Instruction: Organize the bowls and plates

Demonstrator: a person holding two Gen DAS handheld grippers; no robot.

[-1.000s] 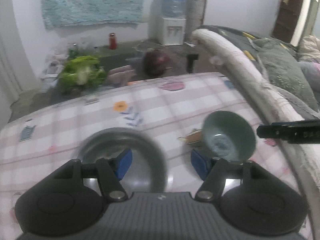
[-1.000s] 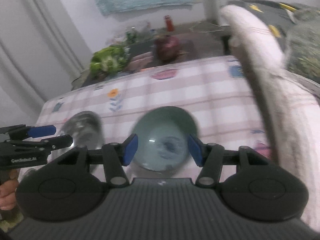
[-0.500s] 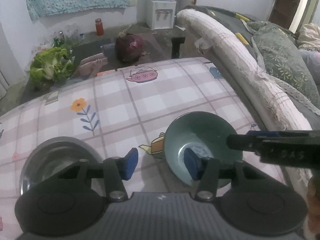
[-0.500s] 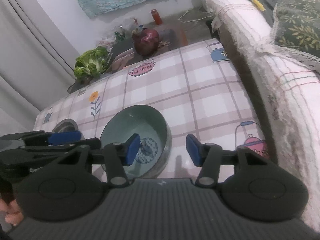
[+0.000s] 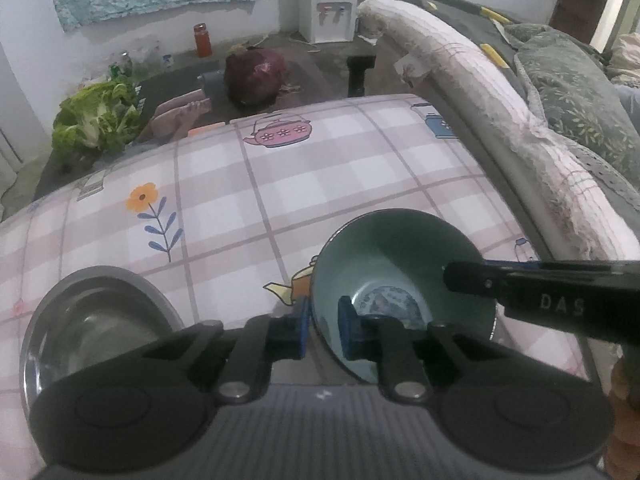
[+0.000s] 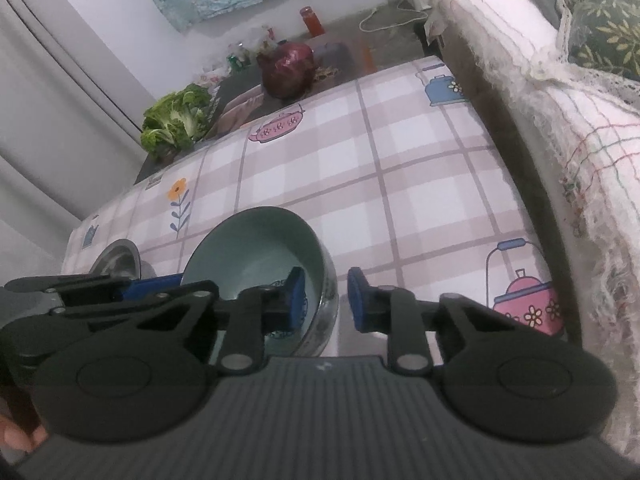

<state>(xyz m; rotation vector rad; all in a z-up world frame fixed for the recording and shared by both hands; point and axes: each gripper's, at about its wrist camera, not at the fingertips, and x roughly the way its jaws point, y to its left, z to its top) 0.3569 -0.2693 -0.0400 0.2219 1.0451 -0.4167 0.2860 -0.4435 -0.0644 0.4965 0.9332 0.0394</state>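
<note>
Now we grab the green bowl (image 5: 400, 280) on the checked table (image 5: 320, 168). Our left gripper (image 5: 323, 328) has closed on its left rim since a moment ago. Our right gripper (image 6: 326, 300) straddles the right rim, fingers apart. Next we squeeze, lift, and move toward the metal bowl (image 5: 96, 320).

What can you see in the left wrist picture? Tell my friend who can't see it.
The left gripper has its blue fingers closed on the near rim of a green bowl, on a checked tablecloth with teapot drawings. A steel bowl sits to the left, and the right gripper reaches over the green bowl from the right.
</note>
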